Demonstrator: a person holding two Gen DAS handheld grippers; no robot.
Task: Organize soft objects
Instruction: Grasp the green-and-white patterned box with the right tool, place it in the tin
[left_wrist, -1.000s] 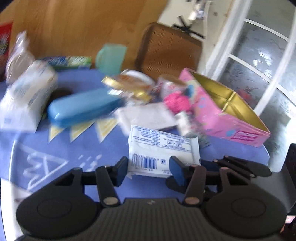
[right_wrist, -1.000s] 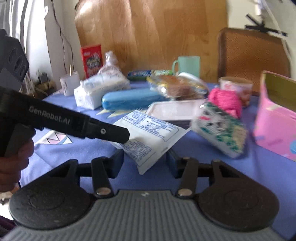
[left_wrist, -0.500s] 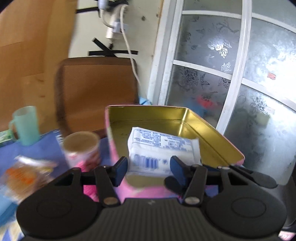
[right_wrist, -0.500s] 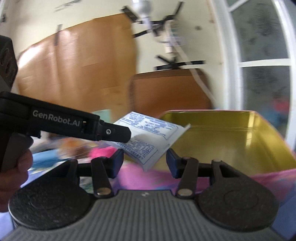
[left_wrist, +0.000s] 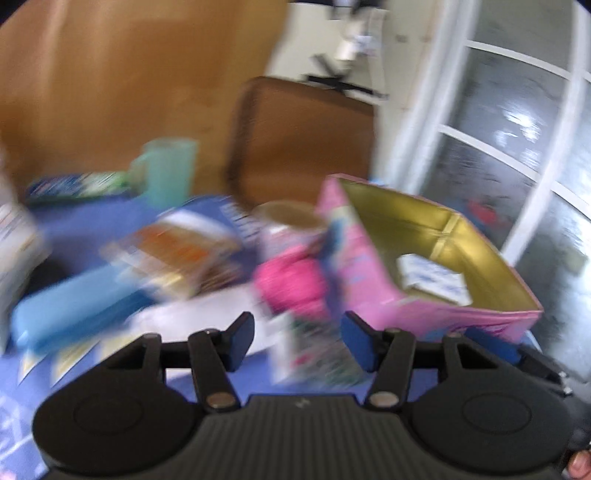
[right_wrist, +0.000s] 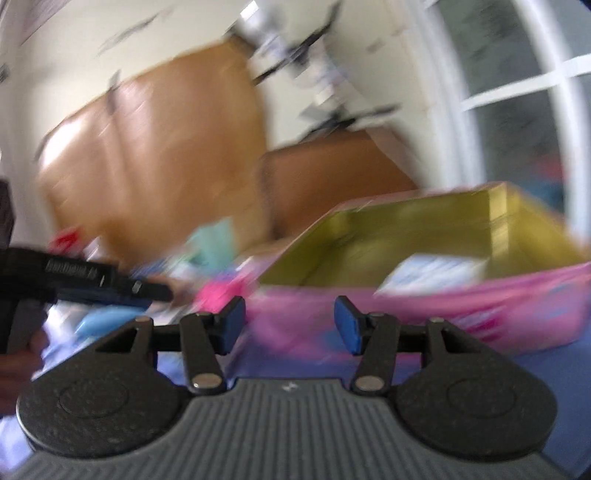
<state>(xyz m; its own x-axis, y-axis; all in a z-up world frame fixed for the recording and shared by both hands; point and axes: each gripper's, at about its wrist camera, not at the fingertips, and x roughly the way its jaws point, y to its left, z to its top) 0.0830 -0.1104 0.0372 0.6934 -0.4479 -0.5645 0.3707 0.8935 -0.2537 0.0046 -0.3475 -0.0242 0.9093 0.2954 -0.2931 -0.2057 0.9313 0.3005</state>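
My left gripper (left_wrist: 297, 341) has its jaws spread wide with nothing between them, and my right gripper (right_wrist: 290, 325) is just as wide and equally empty. Past the left fingers I see a blurred patterned packet (left_wrist: 314, 354) on the blue tablecloth (left_wrist: 92, 221), a pink soft ball (left_wrist: 291, 284) behind it. The white tissue pack (left_wrist: 434, 277) lies flat inside the pink box (left_wrist: 369, 280), on its gold floor.
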